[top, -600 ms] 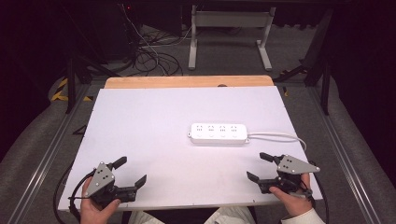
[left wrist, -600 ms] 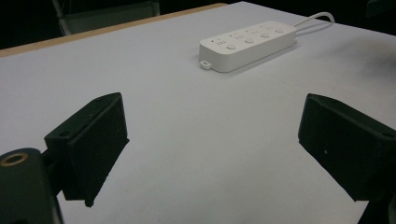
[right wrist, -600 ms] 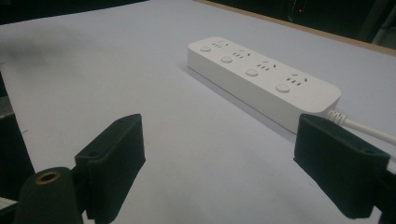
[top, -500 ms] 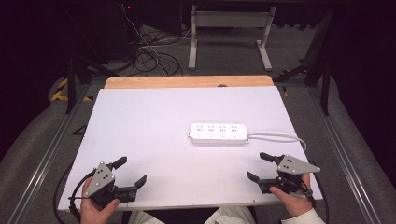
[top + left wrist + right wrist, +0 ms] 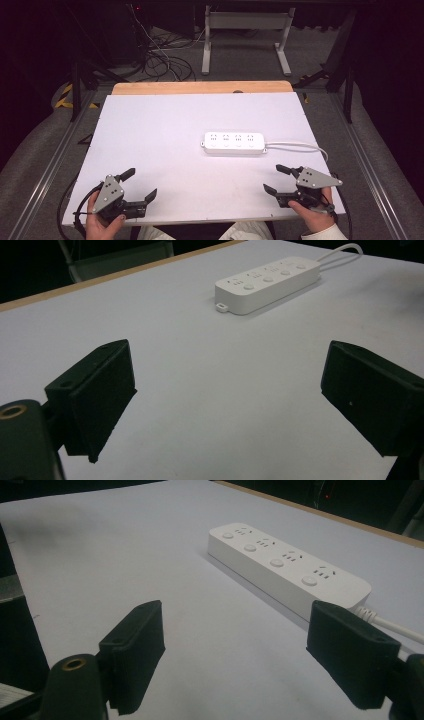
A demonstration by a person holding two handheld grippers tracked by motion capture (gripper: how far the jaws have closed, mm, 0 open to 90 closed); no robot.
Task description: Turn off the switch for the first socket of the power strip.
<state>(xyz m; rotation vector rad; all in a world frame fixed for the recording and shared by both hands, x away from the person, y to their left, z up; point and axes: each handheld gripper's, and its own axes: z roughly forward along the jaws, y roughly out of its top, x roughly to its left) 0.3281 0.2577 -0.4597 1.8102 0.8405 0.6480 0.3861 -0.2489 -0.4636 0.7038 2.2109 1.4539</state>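
Note:
A white power strip (image 5: 234, 142) with several sockets lies flat right of the white table's (image 5: 160, 135) middle, its white cable (image 5: 300, 145) running off to the right. My left gripper (image 5: 139, 184) rests open at the near left corner, held by a hand, with nothing between its jaws; the left gripper view has the strip (image 5: 267, 283) far ahead between the jaws. My right gripper (image 5: 276, 179) stands open at the near right, just in front of the strip's cable end. The strip (image 5: 287, 567) lies close ahead in the right gripper view.
A wooden strip (image 5: 200, 87) edges the table's far side. Metal rails (image 5: 45, 170) run along both sides. Behind the table are tangled cables (image 5: 160, 60) and a grey metal stand (image 5: 245, 30) on the floor.

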